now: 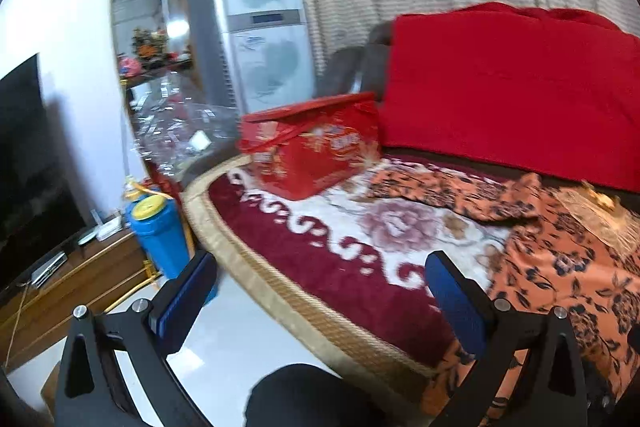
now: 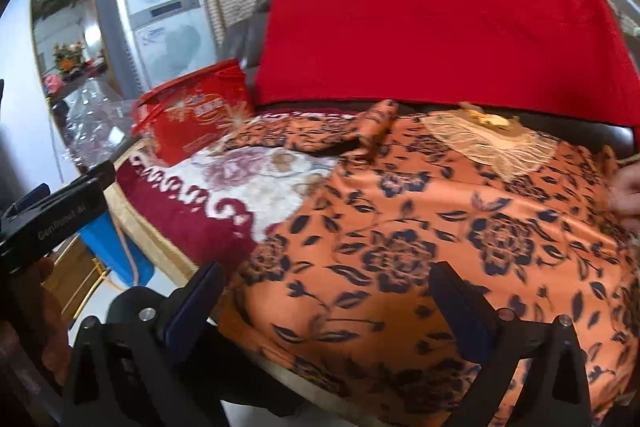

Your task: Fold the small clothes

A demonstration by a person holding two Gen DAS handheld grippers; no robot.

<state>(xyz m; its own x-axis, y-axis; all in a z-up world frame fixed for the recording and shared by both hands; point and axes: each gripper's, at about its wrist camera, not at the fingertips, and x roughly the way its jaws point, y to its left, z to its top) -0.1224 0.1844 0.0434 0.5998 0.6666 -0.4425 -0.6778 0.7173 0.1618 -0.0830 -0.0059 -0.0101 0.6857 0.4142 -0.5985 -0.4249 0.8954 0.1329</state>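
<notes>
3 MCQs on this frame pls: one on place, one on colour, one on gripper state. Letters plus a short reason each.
1. Where does the red box sit?
A. on the floor
B. on the patterned blanket, left of the orange floral garment
C. on top of the garment

2. What colour is the cloth draped behind the garment?
A. red
B. green
C. white

3. How do the left hand-held gripper and the right hand-held gripper stand?
A. both shut on cloth
B. left shut, right open
C. both open, holding nothing

Key: 1 B, its base rests on the blanket beside the garment's sleeve; 2 A, plain red in both views; 3 C, each view shows the fingers wide apart with nothing between them.
</notes>
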